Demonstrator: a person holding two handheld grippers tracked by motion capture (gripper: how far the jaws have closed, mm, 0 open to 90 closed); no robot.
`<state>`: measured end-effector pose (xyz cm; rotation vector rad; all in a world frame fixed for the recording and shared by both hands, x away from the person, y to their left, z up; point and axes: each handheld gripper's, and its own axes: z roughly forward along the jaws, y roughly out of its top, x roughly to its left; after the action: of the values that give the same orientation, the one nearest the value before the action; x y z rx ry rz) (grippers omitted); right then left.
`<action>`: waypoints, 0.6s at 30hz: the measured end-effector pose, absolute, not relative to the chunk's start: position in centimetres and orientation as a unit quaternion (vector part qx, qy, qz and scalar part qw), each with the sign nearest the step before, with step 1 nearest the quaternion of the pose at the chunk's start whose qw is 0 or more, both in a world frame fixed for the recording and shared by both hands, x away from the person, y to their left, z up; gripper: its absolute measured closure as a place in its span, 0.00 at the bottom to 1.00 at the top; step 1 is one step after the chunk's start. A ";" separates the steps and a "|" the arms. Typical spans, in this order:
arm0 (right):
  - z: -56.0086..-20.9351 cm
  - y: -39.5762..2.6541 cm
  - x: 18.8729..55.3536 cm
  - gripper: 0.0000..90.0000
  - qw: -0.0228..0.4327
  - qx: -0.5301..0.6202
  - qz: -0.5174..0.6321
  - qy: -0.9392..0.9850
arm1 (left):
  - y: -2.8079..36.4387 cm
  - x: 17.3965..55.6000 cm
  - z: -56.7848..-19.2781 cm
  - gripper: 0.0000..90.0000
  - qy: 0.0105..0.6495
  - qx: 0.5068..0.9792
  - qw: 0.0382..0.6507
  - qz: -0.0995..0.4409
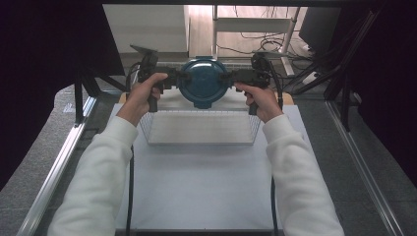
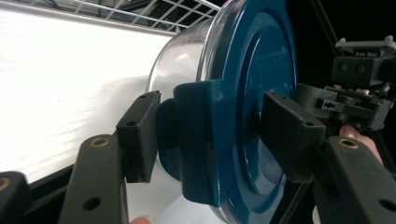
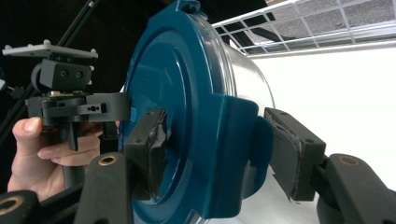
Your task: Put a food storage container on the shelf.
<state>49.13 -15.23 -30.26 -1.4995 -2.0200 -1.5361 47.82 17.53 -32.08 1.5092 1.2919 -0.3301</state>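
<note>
A round container with a dark blue lid and a clear body hangs in the air, lid facing the person, just above the far side of a wire basket. My left gripper is shut on the lid's left side tab, one pad behind the tab and one on the lid face. On the opposite side, my right gripper is shut on the other tab in the same way. The lid stands nearly upright between both grippers.
The white wire basket stands on a white table top directly below the container. Metal rails run along both sides of the table. Cables and a white frame lie beyond the far edge.
</note>
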 end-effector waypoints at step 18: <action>-32.1 -15.2 50.6 0.36 0.123 -0.544 -0.512 -0.654 | 17.0 49.2 -34.2 0.42 0.558 0.594 0.564 -0.133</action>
<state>50.59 -15.24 -32.12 -1.5878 -1.9068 -1.4927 49.23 16.98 -34.17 1.3965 1.3138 -0.3130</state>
